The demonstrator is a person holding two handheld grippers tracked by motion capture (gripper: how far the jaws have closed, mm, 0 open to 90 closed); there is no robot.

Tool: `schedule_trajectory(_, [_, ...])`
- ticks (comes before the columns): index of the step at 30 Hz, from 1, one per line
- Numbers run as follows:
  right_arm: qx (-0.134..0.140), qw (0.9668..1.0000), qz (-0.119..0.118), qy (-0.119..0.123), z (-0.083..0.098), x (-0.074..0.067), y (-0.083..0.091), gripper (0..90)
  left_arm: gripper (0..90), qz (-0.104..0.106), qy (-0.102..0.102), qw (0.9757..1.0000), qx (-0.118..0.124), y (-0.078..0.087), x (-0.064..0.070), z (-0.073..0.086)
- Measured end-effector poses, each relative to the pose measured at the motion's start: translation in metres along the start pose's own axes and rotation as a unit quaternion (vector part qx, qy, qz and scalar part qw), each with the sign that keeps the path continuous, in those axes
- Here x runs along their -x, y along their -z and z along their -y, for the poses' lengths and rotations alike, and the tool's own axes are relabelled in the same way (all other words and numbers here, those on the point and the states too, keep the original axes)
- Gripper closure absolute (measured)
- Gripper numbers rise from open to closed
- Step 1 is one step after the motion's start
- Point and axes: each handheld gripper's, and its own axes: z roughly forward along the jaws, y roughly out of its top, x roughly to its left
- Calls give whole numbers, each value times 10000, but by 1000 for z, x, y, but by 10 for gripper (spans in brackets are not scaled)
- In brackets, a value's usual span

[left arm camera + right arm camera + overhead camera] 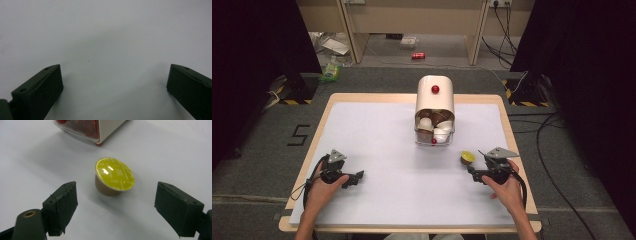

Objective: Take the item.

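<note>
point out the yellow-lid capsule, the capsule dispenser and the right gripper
yellow-lid capsule [115,173]: right gripper view, on its foil lid.
capsule dispenser [435,97]: high view, on its white top.
right gripper [116,207]: right gripper view, midway between its open jaws.

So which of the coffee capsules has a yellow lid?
The lone capsule on the white mat, just ahead of the right gripper. The other capsules, brown and white, sit inside the dispenser.

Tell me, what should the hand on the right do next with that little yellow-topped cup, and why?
Probably draw the right gripper back a little from the capsule. Its jaws stand open with the capsule resting on the white table just beyond them, untouched and upright, so it looks set down. The dispenser behind holds more capsules, likely the next target.
</note>
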Motion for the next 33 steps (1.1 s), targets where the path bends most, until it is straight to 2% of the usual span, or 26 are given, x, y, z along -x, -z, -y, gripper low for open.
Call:
schedule_trajectory(15, [-55,10000,34,-57,14,1,10,180,0,-2,-1,10000,0,0,0,0])
schedule_trajectory(22, [-71,10000,6,-27,21,-3,16,173,0,-5,-3,10000,-2,0,0,0])
schedule_trajectory(33, [-203,9997,105,37,32,-4,19,162,0,-3,-5,10000,-3,0,0,0])
